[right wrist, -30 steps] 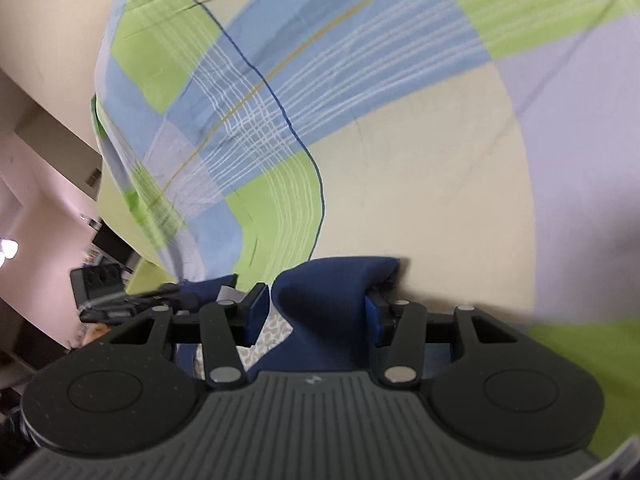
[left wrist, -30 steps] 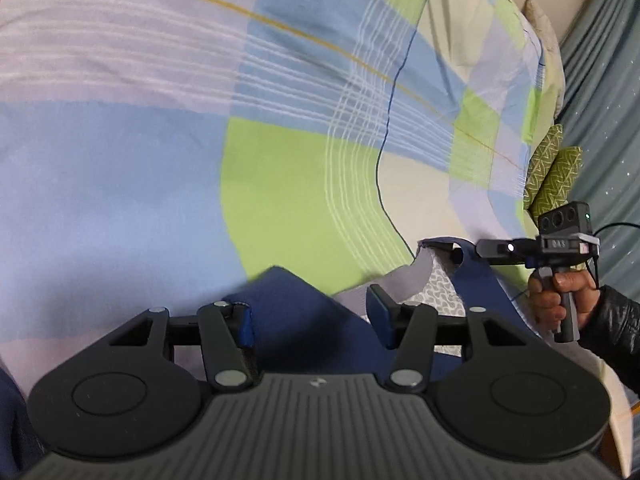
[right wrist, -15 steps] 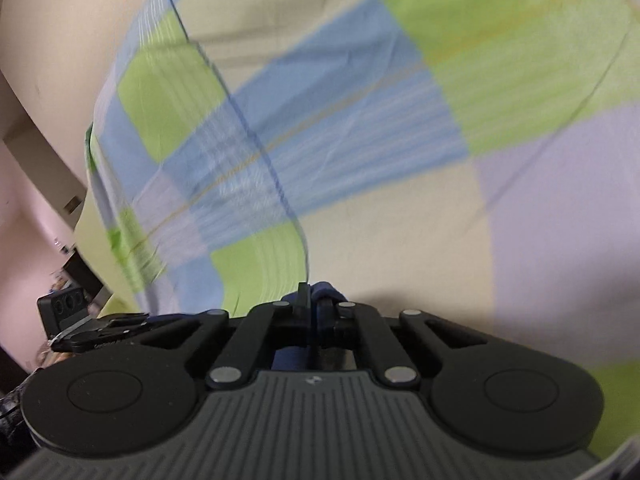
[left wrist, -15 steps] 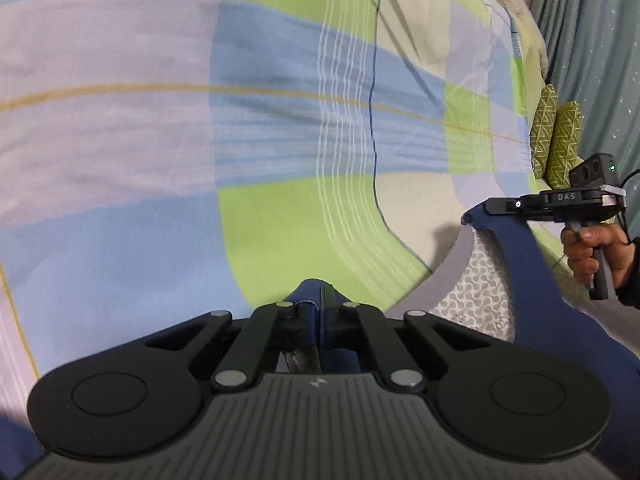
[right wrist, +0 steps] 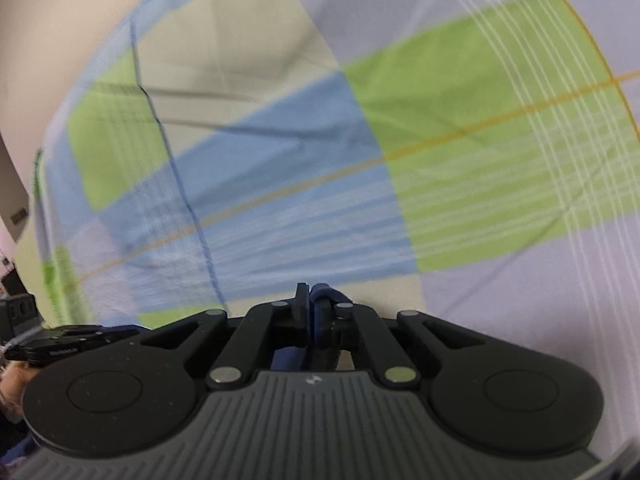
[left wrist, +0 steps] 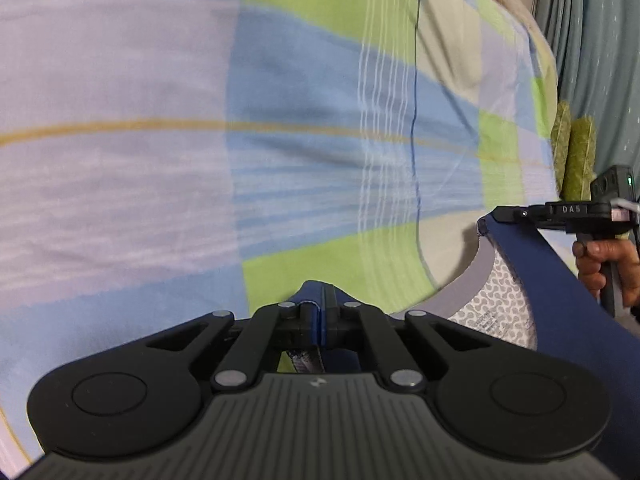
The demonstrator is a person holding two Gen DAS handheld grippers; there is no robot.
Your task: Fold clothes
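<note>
Both claws point down a little at the checked bedsheet [left wrist: 320, 160]. The left gripper [left wrist: 322, 312] and right gripper [right wrist: 316, 308] are each pinched tight on the navy blue garment [left wrist: 532, 264]. The right one reads "DAS".

**Two Wrist Views Over One Bedsheet**

Each fisheye view was taken from just behind its own hand-held gripper, aimed forward and slightly downward, close over the checked bedsheet [left wrist: 320, 140]. The right hand-held gripper [left wrist: 486, 224] was seen at the left view's right edge, and the left hand-held gripper [right wrist: 132, 331] at the right view's left edge. The sheet was shared by both views.
</note>
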